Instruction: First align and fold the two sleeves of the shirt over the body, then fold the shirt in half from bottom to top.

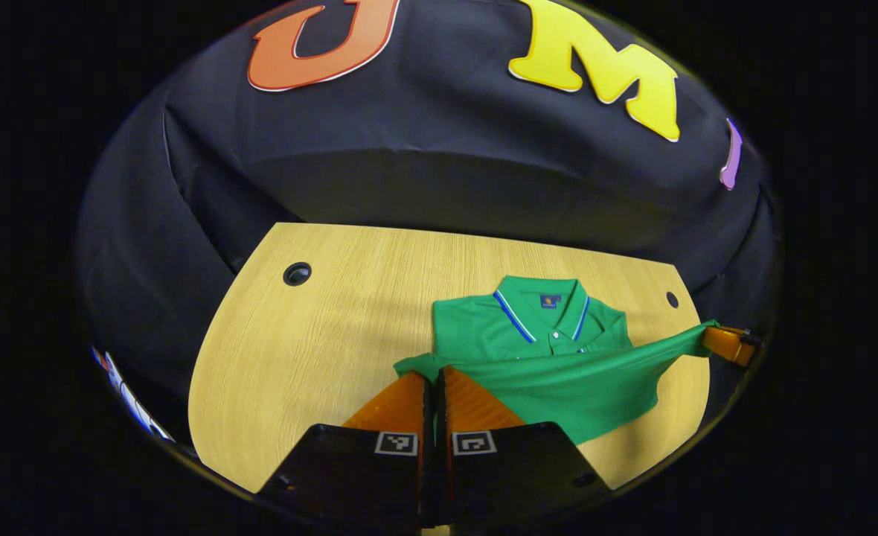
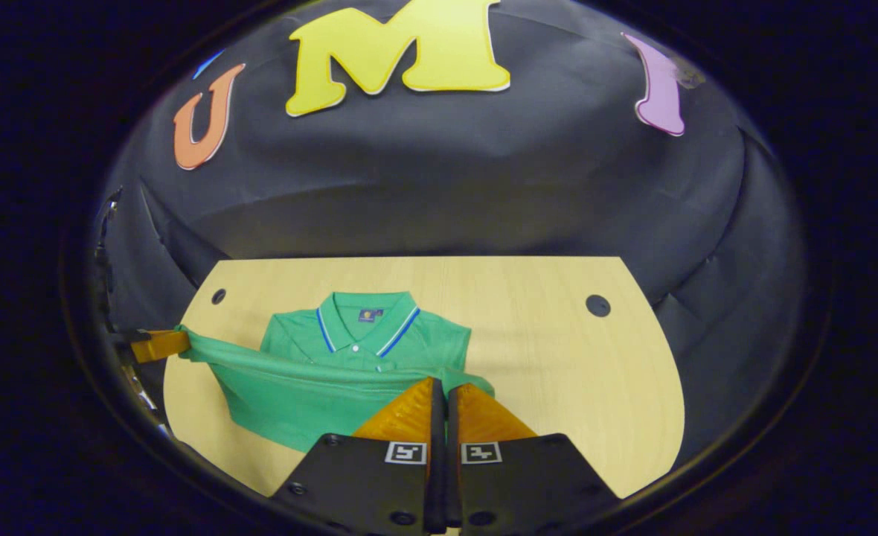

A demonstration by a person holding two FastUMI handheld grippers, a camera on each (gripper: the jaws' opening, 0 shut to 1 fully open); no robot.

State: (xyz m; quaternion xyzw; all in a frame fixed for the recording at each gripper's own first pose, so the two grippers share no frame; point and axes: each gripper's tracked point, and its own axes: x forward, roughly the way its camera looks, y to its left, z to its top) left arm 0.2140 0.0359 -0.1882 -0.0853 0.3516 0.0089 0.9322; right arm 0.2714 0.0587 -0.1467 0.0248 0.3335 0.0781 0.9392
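Centrally on a light wooden table (image 1: 320,335) lies a green polo shirt (image 1: 543,335); left gripper (image 1: 436,376) and right gripper (image 2: 445,387), each pinched closed on a hem corner, stretch the bottom edge (image 2: 312,368) taut above the body.

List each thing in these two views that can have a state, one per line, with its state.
Shirt: sleeves folded in, bottom hem lifted and stretched between both grippers.
Left gripper: shut on shirt hem corner.
Right gripper: shut on other hem corner.
Table: bearing the shirt.
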